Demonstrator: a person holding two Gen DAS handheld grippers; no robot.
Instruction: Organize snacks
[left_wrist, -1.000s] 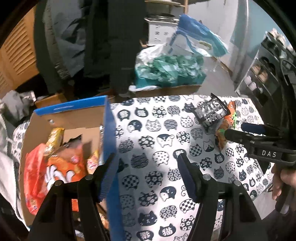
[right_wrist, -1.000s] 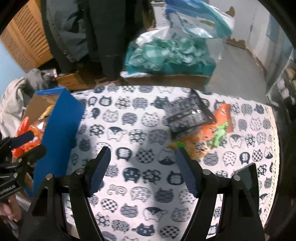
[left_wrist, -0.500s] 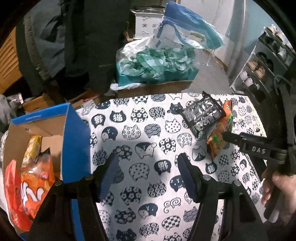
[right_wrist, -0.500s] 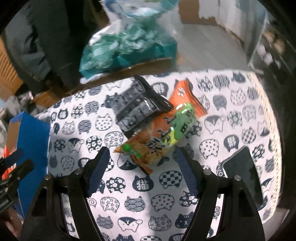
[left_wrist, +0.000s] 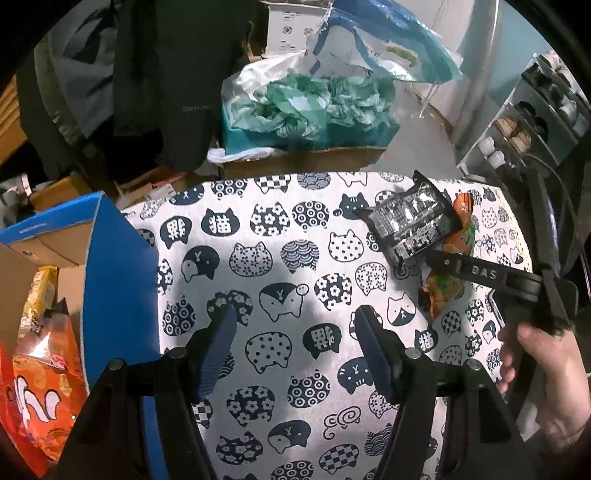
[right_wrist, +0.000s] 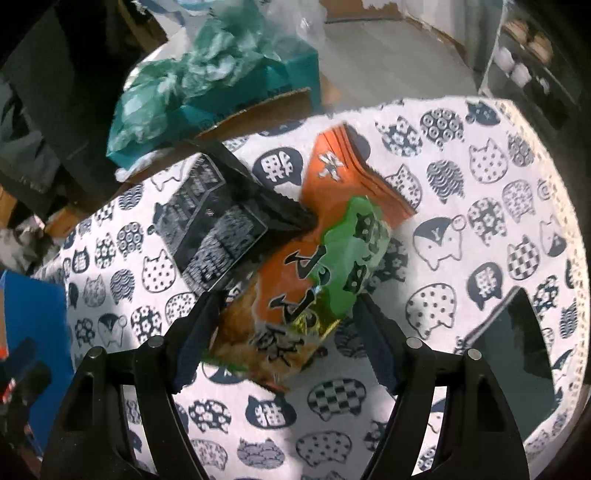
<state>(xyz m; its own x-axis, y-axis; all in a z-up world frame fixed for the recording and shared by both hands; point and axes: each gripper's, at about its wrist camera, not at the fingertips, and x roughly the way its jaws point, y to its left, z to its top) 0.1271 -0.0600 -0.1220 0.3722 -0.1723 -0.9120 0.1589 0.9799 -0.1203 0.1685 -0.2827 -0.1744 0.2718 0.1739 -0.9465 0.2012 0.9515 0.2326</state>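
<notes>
On the worktop two snacks remain — our right gripper, jaws wide, straddles the orange packet; left gripper wide, empty; box partly filled.

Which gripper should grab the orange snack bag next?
The right gripper. It is open with the orange snack bag already between its fingers. The left gripper is open over bare tablecloth, well away from the bag.

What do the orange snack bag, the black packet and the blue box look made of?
Orange snack bag: thin glossy plastic film, judging by its crinkles and sheen. Black packet: shiny film, possibly foil-lined, with bright glints. Blue box: matte printed cardboard; its inner face is raw brown.
</notes>
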